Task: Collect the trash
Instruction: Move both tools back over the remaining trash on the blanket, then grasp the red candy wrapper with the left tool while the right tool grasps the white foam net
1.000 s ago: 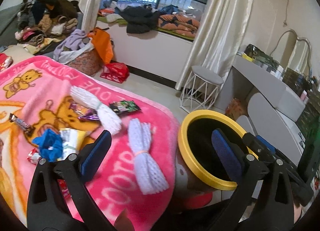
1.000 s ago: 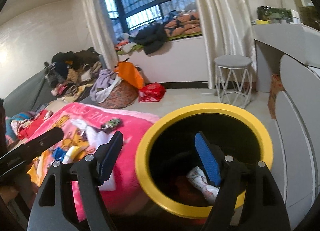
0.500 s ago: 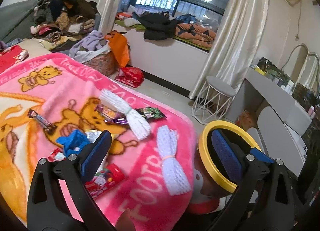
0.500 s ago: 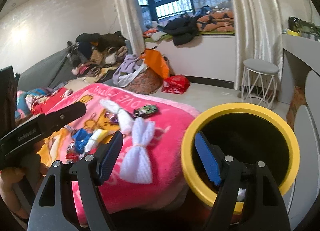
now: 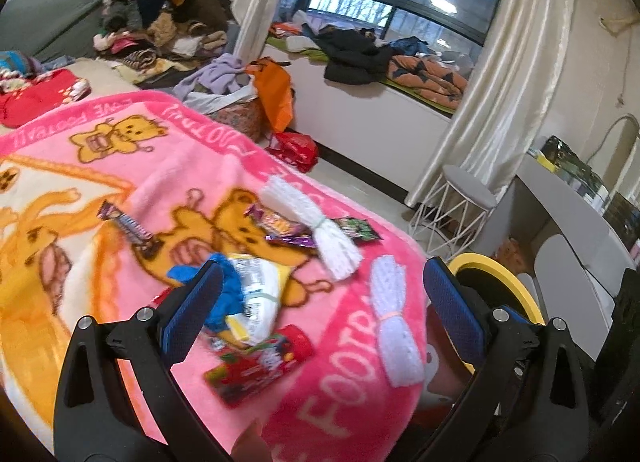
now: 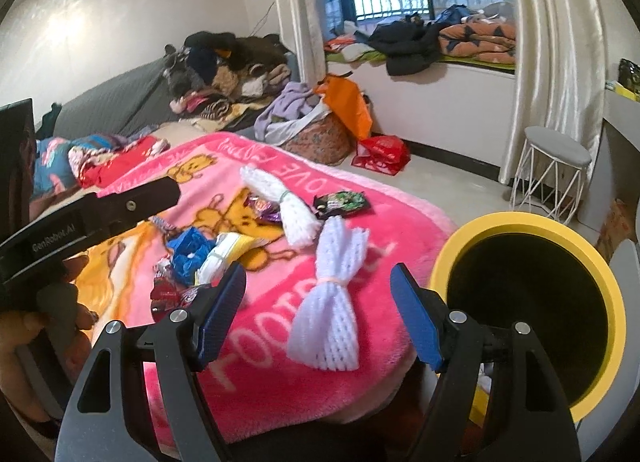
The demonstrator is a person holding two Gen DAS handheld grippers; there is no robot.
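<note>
Trash lies on a pink blanket point(image 5: 168, 165): a red packet point(image 5: 260, 362), a white-yellow wrapper point(image 5: 258, 298), a blue wrapper point(image 5: 226, 294), two white foam nets point(image 5: 394, 322) point(image 5: 320, 229), a purple wrapper point(image 5: 280, 227), a green packet point(image 5: 358, 227) and a candy bar point(image 5: 128, 227). The yellow-rimmed bin point(image 6: 532, 302) stands at the blanket's right edge. My left gripper point(image 5: 320, 310) is open and empty above the red packet. My right gripper point(image 6: 318, 306) is open and empty above the near foam net point(image 6: 332, 294), left of the bin.
A white wire stool point(image 6: 554, 177) and a grey desk point(image 5: 580, 217) stand right of the bed. A laundry basket point(image 6: 316, 137), orange bag point(image 6: 348, 105) and red bag point(image 6: 380, 153) sit on the floor beyond. Clothes are piled on the sofa point(image 6: 224, 61) and window ledge point(image 6: 420, 41).
Both grippers have swung left, away from the bin and over the blanket. The bin has slid to the right edge of both views. Both stay open and empty.
</note>
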